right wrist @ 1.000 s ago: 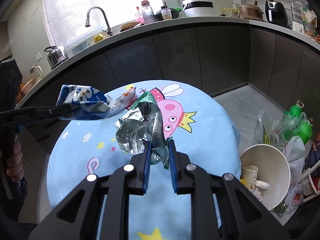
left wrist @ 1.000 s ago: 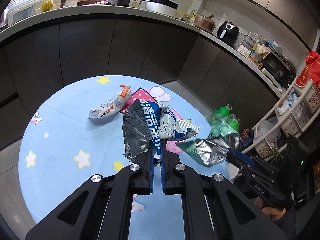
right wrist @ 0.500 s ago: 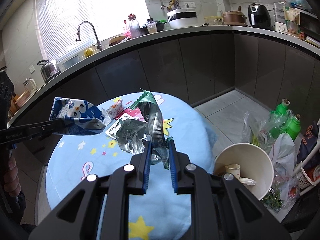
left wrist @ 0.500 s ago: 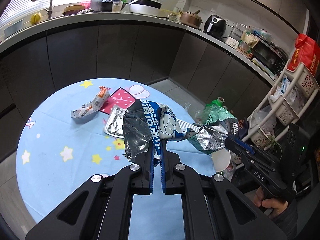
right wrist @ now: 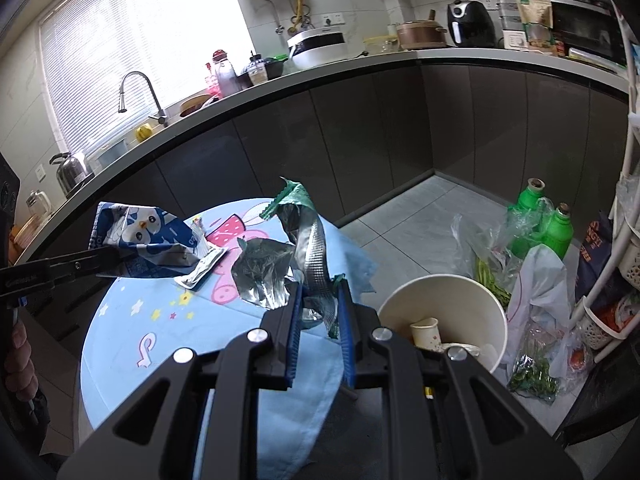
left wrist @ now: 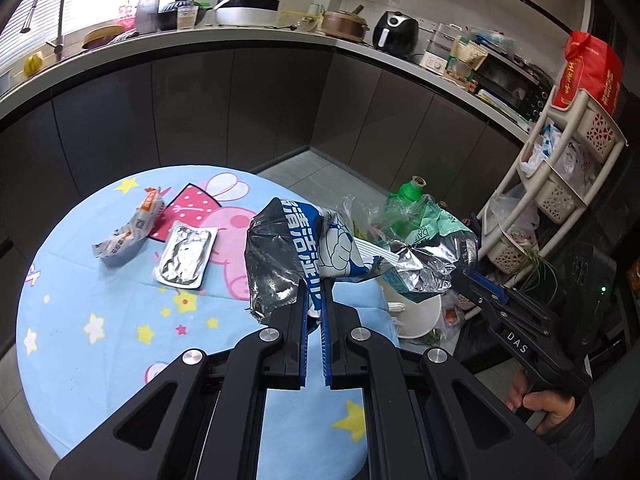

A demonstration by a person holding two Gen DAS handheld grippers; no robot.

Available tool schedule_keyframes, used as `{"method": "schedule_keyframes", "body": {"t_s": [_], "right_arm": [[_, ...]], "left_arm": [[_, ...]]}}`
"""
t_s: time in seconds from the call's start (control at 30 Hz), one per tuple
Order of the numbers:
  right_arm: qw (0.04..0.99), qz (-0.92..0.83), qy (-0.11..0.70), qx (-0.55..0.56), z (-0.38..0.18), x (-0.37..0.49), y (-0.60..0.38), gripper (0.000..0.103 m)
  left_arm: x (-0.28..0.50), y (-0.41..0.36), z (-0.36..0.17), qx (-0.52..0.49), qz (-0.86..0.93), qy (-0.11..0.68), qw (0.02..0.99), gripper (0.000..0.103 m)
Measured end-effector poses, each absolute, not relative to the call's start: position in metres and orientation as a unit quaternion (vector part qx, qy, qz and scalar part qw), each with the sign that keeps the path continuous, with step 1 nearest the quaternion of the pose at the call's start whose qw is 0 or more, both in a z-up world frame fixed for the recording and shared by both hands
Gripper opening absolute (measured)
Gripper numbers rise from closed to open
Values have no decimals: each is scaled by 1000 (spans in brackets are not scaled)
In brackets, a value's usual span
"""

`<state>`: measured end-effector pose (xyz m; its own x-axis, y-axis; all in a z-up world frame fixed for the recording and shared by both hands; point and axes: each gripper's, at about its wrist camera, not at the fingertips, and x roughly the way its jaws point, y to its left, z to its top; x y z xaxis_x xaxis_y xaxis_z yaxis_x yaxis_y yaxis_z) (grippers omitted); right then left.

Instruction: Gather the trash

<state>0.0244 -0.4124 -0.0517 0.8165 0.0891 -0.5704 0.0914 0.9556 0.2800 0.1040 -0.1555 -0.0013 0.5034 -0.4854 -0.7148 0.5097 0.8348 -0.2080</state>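
My left gripper [left wrist: 315, 286] is shut on a blue and white snack wrapper [left wrist: 304, 252] with a silver inside, held above the round table's right edge. The wrapper also shows in the right wrist view [right wrist: 148, 240]. My right gripper [right wrist: 318, 294] is shut on a green and silver foil wrapper [right wrist: 304, 240], also seen in the left wrist view [left wrist: 424, 256]. A white bin [right wrist: 440, 312] with a paper cup [right wrist: 426, 330] inside stands on the floor just right of the table. An orange and white wrapper [left wrist: 132, 232] and a flat silver packet [left wrist: 186, 254] lie on the table.
The table has a light blue cartoon cloth [left wrist: 100, 312]. Green bottles [right wrist: 536, 220] and plastic bags [right wrist: 536, 280] crowd the floor beyond the bin. A white basket rack [left wrist: 560, 184] stands at the right. Dark cabinets under a counter [right wrist: 360, 128] curve behind.
Both grippers have carried their wrappers to the right, from over the table's middle toward its right edge. The white bin has come closer in the right wrist view.
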Motion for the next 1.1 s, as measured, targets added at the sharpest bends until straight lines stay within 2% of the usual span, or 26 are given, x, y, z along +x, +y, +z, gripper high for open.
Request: {"method": "schedule_keyframes", "body": {"t_s": [1.1], "right_arm": [[910,-94,343,213,-125,8,-502,19]], "left_arm": [[131,-290,-27,65,-354,431,828,5]]}}
